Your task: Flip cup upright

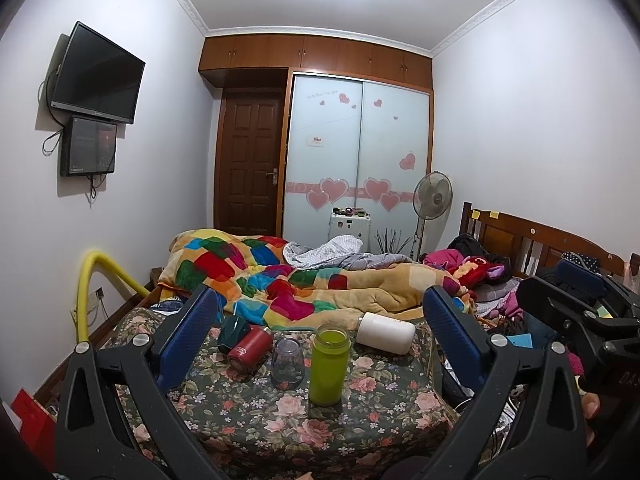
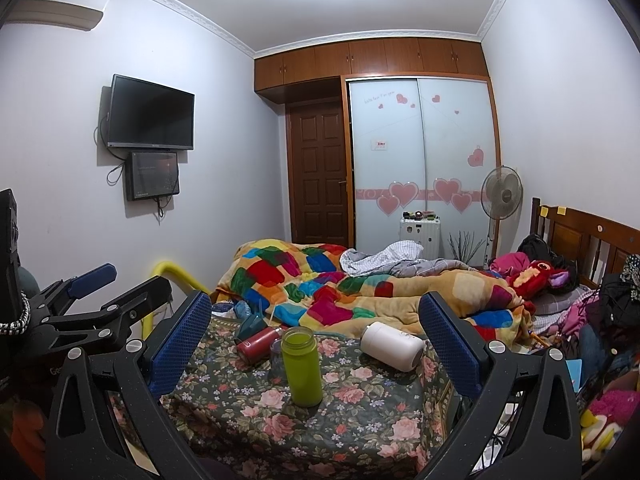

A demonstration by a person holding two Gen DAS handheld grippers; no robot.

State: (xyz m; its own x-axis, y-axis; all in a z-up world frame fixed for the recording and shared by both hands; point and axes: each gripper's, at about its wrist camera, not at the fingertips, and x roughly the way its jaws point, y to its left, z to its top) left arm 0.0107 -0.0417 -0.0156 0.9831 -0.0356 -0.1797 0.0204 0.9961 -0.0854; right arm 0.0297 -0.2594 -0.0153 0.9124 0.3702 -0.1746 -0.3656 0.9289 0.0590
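A rumpled patchwork blanket of coloured squares (image 1: 280,276) lies across the wooden bed (image 1: 516,236). On the left wall hangs a black flat television (image 1: 96,74) with a smaller dark screen (image 1: 88,146) below it. A white standing fan (image 2: 501,194) stands beside the frosted wardrobe doors (image 2: 420,152) (pink hearts on them).

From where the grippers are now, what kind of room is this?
Most likely a home bedroom: a wooden bed headboard, a colourful patchwork blanket lying rumpled on the bed, and a sliding-door wardrobe with pink heart stickers.
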